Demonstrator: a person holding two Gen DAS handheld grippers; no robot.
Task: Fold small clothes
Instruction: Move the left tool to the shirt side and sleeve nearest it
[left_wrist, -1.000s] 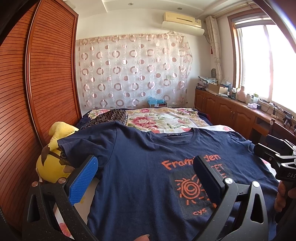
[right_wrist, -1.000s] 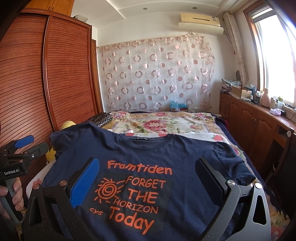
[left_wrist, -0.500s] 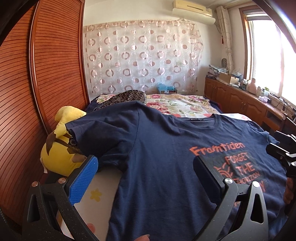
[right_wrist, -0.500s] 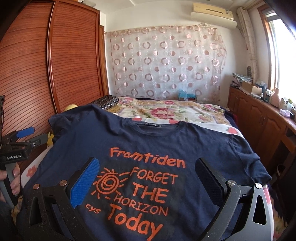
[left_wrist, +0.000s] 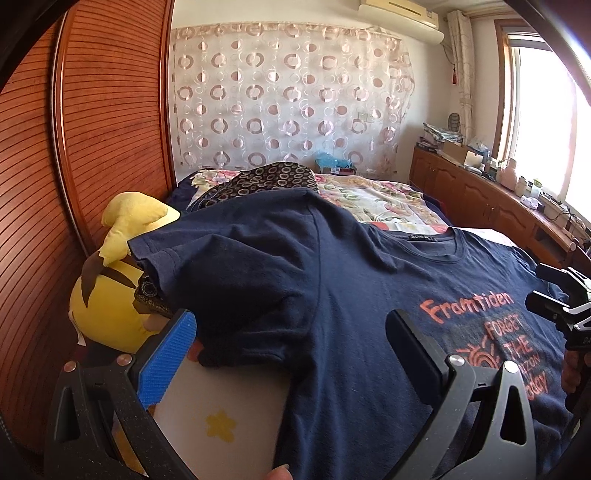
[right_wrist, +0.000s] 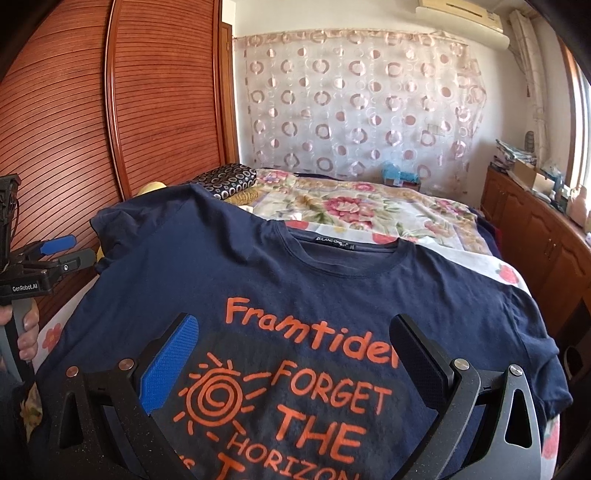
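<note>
Left wrist view: the left claw (left_wrist: 291, 347) gapes wide, gripping nothing. One navy T-shirt (left_wrist: 332, 295) lies print-up on the bed (left_wrist: 221, 413). Its one near sleeve (left_wrist: 207, 266), just ahead of the blue finger, drapes over one yellow plush toy (left_wrist: 110, 291), so it sits raised.

Right wrist view: the right claw (right_wrist: 295, 358) is equally wide and empty above the T-shirt's (right_wrist: 332, 280) chest print, probably poised to begin folding.
</note>
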